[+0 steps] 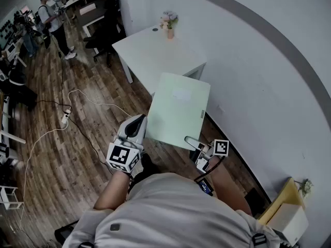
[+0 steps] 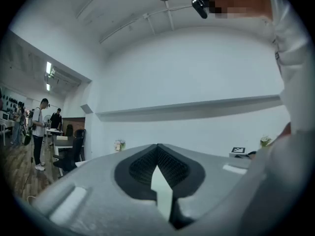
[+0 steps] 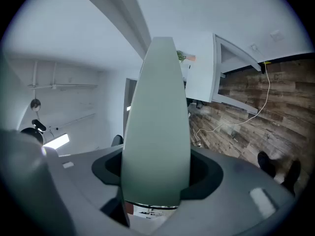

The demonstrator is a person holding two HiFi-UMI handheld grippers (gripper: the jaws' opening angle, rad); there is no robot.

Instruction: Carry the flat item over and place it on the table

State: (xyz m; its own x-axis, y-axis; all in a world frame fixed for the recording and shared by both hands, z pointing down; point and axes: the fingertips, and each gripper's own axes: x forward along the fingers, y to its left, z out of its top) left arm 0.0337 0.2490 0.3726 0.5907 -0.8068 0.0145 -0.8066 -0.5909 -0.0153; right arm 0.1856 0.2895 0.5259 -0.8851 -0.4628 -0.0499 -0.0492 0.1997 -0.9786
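Observation:
The flat item (image 1: 178,109) is a pale green rectangular board, held level above the wooden floor just short of the white table (image 1: 150,56). My left gripper (image 1: 140,123) is shut on its near left edge. In the left gripper view only a thin pale sliver of the flat item (image 2: 163,191) shows between the dark pads. My right gripper (image 1: 191,140) is shut on the near right edge. Seen from the right gripper view, the flat item (image 3: 157,127) stands out broad from between the jaws and hides most of what lies ahead.
A small vase of flowers (image 1: 169,27) stands at the table's far end. A white cable (image 1: 77,94) and power strip lie on the floor at left. The white wall (image 1: 258,61) runs along the right. People (image 1: 51,17) stand by desks far left. A yellow box (image 1: 289,211) sits near right.

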